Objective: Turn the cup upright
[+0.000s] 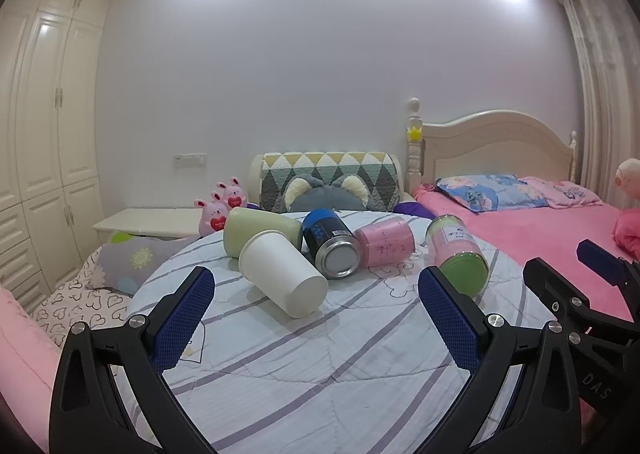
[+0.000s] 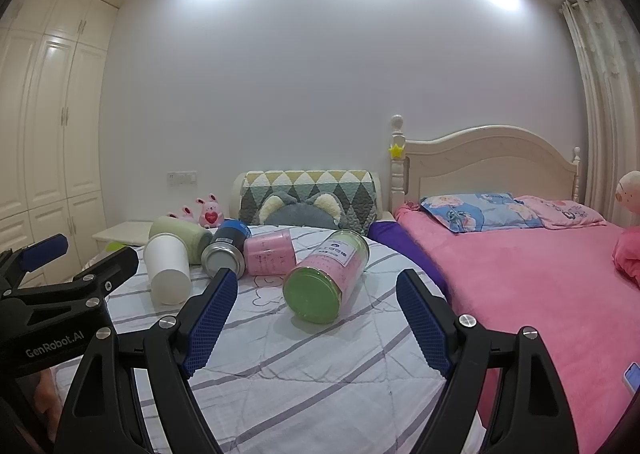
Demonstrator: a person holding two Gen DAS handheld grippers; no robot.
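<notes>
A blue-and-black metal can (image 1: 330,248) lies on its side just ahead of the left tongs (image 1: 316,282). A clear jar with a green lid and pink contents (image 2: 326,280) lies on its side ahead of the right tongs (image 2: 317,282). Pink plush bunnies (image 1: 218,209) sit far beyond to the left, and a pink-blanketed bed (image 2: 520,274) spreads to the right.

A home bedroom. A cream wooden headboard (image 2: 492,157) stands against the white wall behind a bed with a pink blanket (image 2: 520,274) and a blue floral pillow (image 2: 476,211). Beside it lies a striped white quilt (image 1: 320,354). Tall cream panelled wardrobes (image 1: 48,125) fill the left wall, pale curtains (image 2: 604,93) hang at the right, and pink plush rabbits (image 1: 218,209) sit near a white bedside cabinet (image 1: 148,219).
</notes>
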